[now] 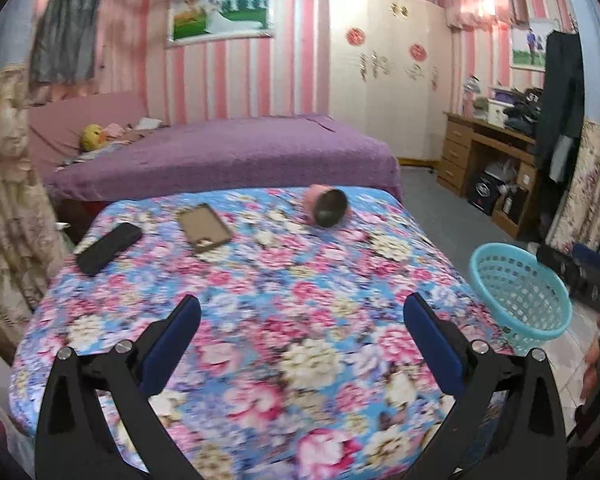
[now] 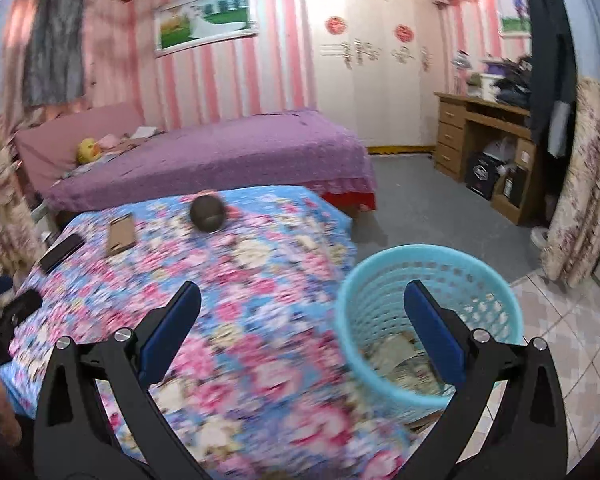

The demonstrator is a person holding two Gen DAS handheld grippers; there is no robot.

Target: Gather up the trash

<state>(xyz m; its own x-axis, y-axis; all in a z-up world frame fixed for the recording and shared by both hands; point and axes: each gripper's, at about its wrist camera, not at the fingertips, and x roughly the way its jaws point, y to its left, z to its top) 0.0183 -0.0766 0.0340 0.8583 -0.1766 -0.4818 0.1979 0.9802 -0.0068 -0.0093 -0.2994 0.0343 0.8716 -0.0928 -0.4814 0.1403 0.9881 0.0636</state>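
Observation:
A teal plastic basket [image 2: 354,320] stands on the floor beside the floral-covered surface [image 2: 240,320], with crumpled paper trash [image 2: 400,360] lying in its bottom. My right gripper [image 2: 302,304] is open and empty, its right finger over the basket's mouth and its left finger over the floral cloth. From the left wrist, the same basket [image 1: 516,292] shows at the right, off the cloth's edge. My left gripper [image 1: 302,312] hovers open over the floral cloth [image 1: 260,340] with nothing between its fingers.
At the cloth's far end lie a pink cup on its side [image 1: 328,206], a brown phone case [image 1: 206,232] and a flat black device [image 1: 108,248]. Behind are a purple-covered bed [image 1: 220,156], a wooden desk [image 1: 480,160] and grey floor [image 2: 440,208].

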